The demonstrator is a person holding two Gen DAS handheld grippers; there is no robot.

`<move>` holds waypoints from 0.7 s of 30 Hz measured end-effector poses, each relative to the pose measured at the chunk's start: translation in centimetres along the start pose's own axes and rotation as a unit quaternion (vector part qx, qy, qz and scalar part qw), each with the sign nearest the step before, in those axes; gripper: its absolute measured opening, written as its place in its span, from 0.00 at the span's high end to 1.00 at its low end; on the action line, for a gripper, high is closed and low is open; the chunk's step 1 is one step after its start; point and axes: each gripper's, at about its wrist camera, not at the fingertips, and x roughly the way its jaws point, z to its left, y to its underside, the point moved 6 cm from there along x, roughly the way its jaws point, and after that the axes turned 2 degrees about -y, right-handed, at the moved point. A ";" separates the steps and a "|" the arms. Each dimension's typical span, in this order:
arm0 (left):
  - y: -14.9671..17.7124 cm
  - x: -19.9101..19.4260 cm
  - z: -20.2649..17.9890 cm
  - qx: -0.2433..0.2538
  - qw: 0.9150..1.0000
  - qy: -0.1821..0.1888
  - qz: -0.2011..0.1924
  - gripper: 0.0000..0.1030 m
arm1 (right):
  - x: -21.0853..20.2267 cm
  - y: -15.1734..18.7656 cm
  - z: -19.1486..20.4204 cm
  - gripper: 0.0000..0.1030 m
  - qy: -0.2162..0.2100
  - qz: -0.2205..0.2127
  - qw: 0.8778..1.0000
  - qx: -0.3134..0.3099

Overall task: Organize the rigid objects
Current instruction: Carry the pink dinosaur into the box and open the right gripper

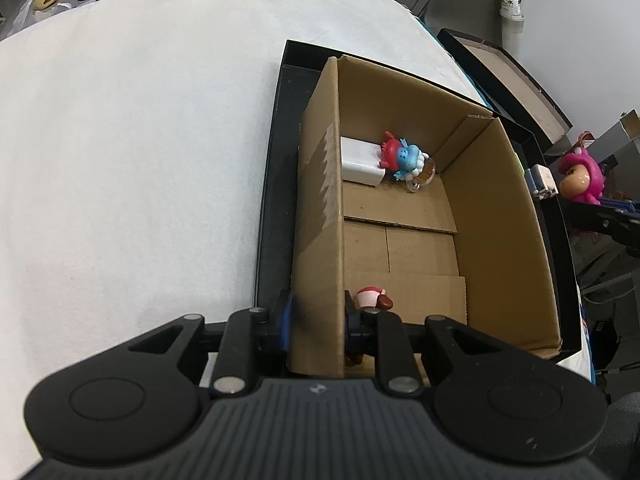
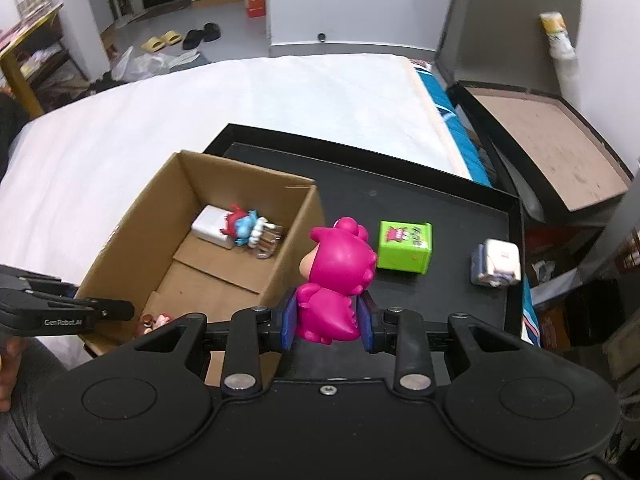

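Observation:
My left gripper [image 1: 318,316] is shut on the left wall of the open cardboard box [image 1: 320,208], one finger outside and one inside. Inside the box lie a white block [image 1: 360,160], a red and blue figurine [image 1: 402,156] and, near my fingers, a small pink and brown figurine [image 1: 374,298]. My right gripper [image 2: 328,320] is shut on a magenta figurine [image 2: 336,276], held above the black tray [image 2: 440,208] just right of the box [image 2: 160,216]. On the tray sit a green cube [image 2: 404,246] and a small white and grey item [image 2: 496,262].
The tray lies on a white bed cover [image 2: 240,100]. A second open black box [image 2: 560,148] stands to the right, with a paper cup stack [image 2: 558,36] behind it. Slippers [image 2: 180,38] lie on the floor beyond the bed. The left gripper's arm [image 2: 60,312] reaches in at the left.

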 end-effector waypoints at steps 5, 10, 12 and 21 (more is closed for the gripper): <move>0.0 0.0 0.3 -0.003 1.000 0.004 0.000 0.80 | 0.4 -0.6 1.4 0.70 0.000 0.003 1.000 -0.016; -0.1 0.0 0.4 -0.002 1.000 0.007 0.000 0.80 | 0.5 -1.3 3.1 0.70 -0.005 0.004 0.999 -0.036; -0.1 0.0 0.5 -0.003 1.000 0.008 0.000 0.80 | 0.6 -1.7 3.7 0.70 -0.009 0.004 0.999 -0.044; 0.0 0.0 0.5 -0.003 1.000 0.009 -0.001 0.80 | 1.5 -2.8 6.3 0.70 -0.029 0.009 0.997 -0.074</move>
